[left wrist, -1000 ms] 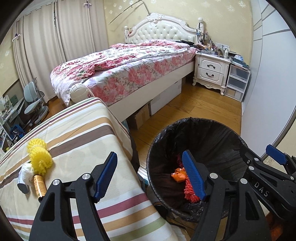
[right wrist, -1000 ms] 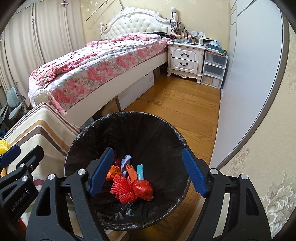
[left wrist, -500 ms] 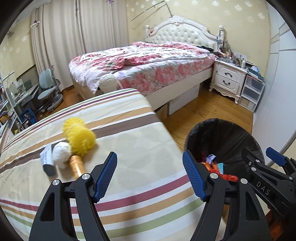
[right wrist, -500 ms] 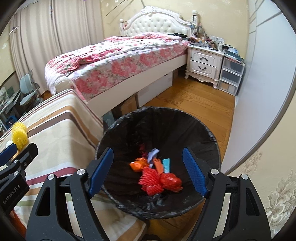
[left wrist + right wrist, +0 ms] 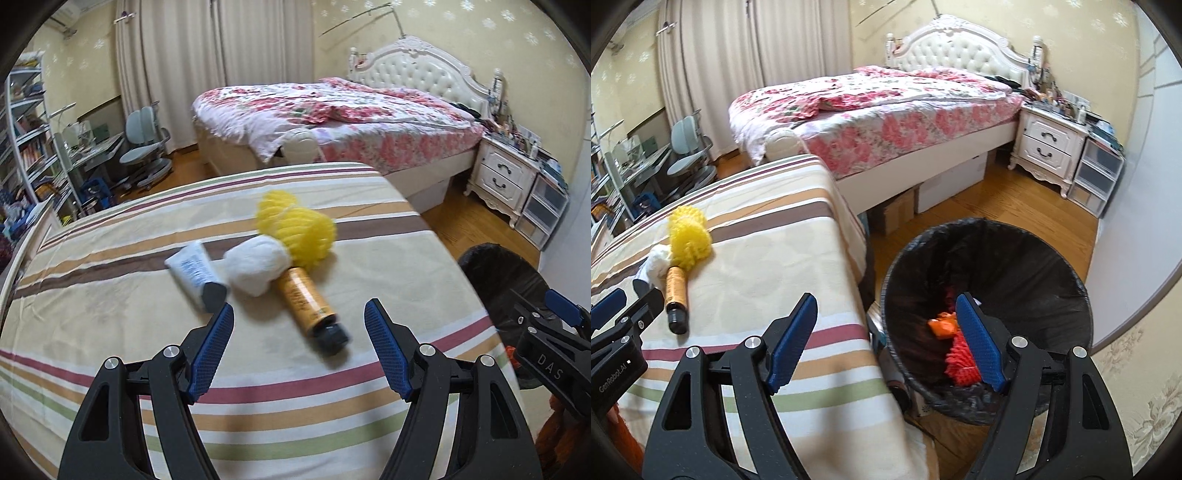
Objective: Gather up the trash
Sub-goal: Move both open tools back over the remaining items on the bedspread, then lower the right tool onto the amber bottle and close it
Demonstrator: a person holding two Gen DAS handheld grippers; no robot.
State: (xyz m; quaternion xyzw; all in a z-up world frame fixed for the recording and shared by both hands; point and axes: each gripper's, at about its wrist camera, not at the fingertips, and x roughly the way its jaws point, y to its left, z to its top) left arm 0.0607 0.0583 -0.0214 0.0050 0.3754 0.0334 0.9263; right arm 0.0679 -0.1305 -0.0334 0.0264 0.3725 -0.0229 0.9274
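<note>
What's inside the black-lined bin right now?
In the bin, an orange wrapper and red foam netting show. The right gripper, open and empty, has one finger covering part of the pile.

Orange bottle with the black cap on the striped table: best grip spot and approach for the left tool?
Grip the orange bottle with the black cap mid-body, from above, fingers across its width. It lies flat; its far end touches the white wad and yellow mesh ball, so stay near the cap.
</note>
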